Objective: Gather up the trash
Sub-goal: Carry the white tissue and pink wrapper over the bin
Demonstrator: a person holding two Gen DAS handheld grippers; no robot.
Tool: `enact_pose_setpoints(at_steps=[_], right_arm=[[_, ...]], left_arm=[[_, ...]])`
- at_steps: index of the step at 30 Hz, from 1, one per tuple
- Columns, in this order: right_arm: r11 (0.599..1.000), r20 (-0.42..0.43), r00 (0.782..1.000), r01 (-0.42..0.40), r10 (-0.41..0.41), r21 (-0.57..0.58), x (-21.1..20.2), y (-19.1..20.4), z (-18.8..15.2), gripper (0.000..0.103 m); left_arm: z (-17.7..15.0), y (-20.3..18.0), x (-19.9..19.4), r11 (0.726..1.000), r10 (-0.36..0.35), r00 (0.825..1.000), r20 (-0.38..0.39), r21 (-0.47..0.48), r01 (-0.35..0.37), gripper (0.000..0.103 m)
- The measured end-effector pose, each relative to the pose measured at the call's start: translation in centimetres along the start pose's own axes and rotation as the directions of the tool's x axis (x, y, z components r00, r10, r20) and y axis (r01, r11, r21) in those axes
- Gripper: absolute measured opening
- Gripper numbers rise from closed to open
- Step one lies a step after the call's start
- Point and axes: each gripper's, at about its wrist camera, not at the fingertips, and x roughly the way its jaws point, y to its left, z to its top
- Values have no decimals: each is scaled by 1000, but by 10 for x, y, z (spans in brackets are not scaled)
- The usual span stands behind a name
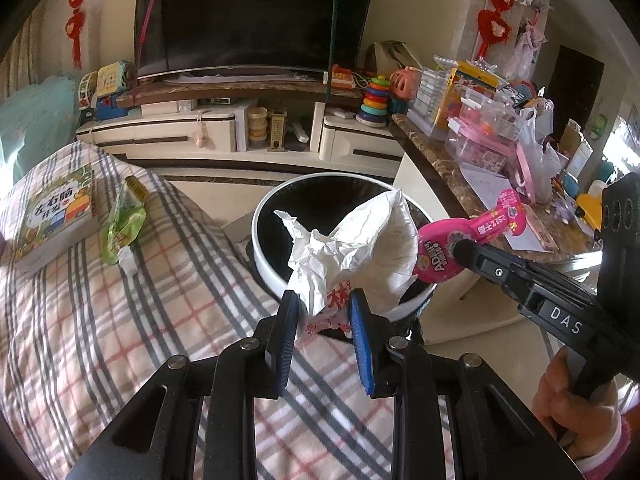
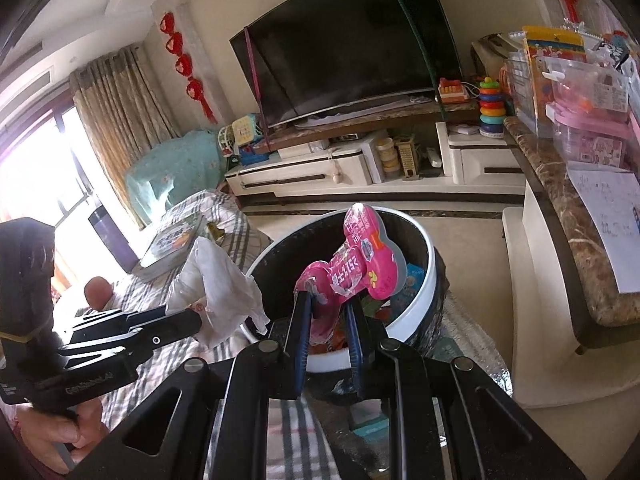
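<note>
- Crumpled white paper wrapper (image 1: 352, 248) sits clamped in the left hand-held gripper (image 1: 324, 304), above the round white-rimmed black trash bin (image 1: 276, 276).
- Pink bone-shaped plastic package (image 2: 356, 260) is pinched by the right hand-held gripper (image 2: 328, 308), over the bin's opening.
- Green squeeze pouch (image 1: 122, 220) lies on the plaid bedspread (image 1: 120, 320).

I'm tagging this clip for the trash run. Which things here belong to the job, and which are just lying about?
Job:
- crumpled wrapper in left gripper
- pink package in right gripper
- trash bin
- green pouch, probably next

Lying about:
- book
- television
- stacking-ring toy
</note>
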Motion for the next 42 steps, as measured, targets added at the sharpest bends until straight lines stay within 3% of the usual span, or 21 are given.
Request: enact_pose_setpoints(at_steps=[20, 42], right_arm=[[999, -35, 999, 22, -23, -26, 24, -13, 22, 17], [997, -142, 988, 43, -52, -67, 61, -17, 33, 17]], left_arm=[[28, -4, 41, 1000, 13, 1000, -23, 18, -13, 25], [48, -1, 76, 999, 30, 998, -62, 13, -29, 25]])
